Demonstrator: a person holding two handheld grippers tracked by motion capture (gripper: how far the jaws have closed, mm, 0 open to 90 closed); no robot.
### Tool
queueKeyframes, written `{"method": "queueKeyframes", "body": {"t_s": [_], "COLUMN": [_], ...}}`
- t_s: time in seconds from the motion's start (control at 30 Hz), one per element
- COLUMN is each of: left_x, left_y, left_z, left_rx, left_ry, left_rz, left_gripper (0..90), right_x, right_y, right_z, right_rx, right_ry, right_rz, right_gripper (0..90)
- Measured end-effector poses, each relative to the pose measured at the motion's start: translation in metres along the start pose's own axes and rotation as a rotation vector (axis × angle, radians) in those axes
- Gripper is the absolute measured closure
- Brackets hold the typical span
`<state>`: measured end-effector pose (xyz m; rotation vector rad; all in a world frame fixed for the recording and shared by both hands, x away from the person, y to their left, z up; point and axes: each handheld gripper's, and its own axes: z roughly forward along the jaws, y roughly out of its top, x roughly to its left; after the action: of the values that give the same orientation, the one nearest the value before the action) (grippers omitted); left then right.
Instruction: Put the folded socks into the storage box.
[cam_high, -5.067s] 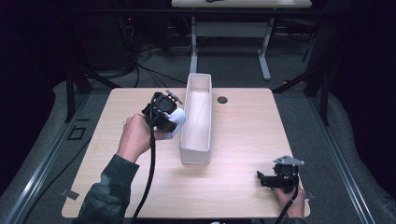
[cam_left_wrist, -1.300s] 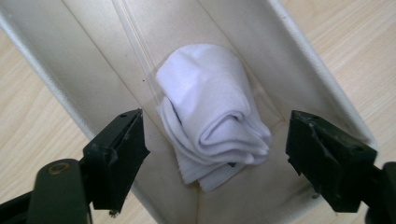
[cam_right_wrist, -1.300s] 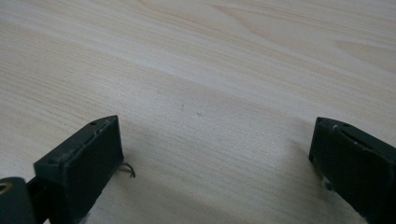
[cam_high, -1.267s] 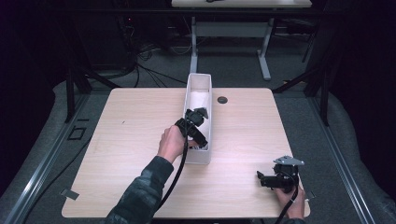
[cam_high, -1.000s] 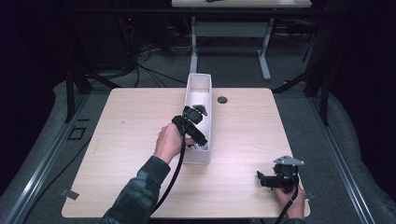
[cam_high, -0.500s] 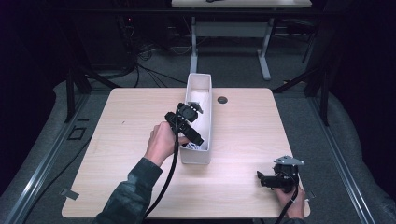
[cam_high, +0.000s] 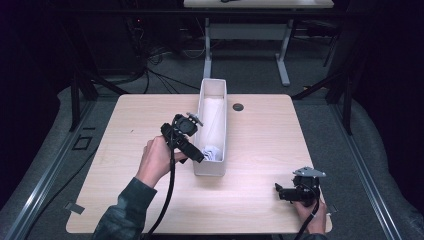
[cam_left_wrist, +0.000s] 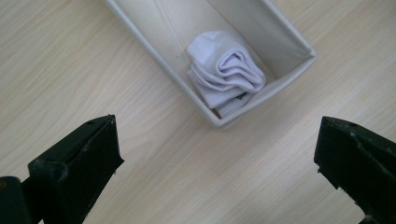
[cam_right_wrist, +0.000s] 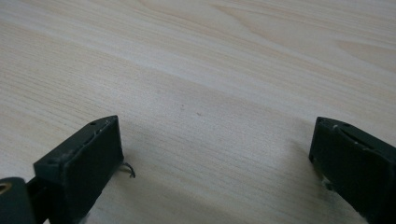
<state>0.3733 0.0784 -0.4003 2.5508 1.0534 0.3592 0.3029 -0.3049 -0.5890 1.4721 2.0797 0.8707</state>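
Note:
A long narrow white box (cam_high: 203, 100) stands in the middle of the wooden table (cam_high: 260, 135), running front to back. A rolled white sock (cam_high: 213, 151) lies in its near end; the sock (cam_left_wrist: 225, 70) is seen from above inside the box (cam_left_wrist: 154, 65). My left gripper (cam_high: 196, 154) is held in a hand just left of the box's near end, tilted down toward it. In the left gripper view that gripper (cam_left_wrist: 217, 135) stands open with nothing between its jaws. My right gripper (cam_high: 280, 192) rests low at the table's front right, and in its own view it (cam_right_wrist: 215, 140) is open over bare wood.
A small black round grommet (cam_high: 238, 106) sits in the table right of the box's far end. Beyond the table stands another desk (cam_high: 247, 30) with white legs, and cables lie on the dark floor. Bare wood spreads on both sides of the box.
The left gripper carried the white sock from left of the box over its near end, let it go there, and has drawn back leftward and open. The right gripper has stayed put.

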Motion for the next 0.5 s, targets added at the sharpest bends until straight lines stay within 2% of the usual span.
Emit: {"method": "queueKeyframes", "body": {"t_s": [0.17,0.5], "left_x": [0.001,0.000], "left_y": [-0.015,-0.043], "left_z": [-0.004,-0.002], "left_rx": [-0.020,-0.033], "left_ry": [0.008,0.023], "left_rz": [-0.005,-0.007], "left_gripper": [0.0,0.0], "right_x": [0.000,0.000], "right_y": [0.000,0.000], "right_z": [0.000,0.000], "right_rx": [0.000,0.000], "right_ry": [0.000,0.000], "right_rz": [0.000,0.000], "right_gripper": [1.9,1.9]}}
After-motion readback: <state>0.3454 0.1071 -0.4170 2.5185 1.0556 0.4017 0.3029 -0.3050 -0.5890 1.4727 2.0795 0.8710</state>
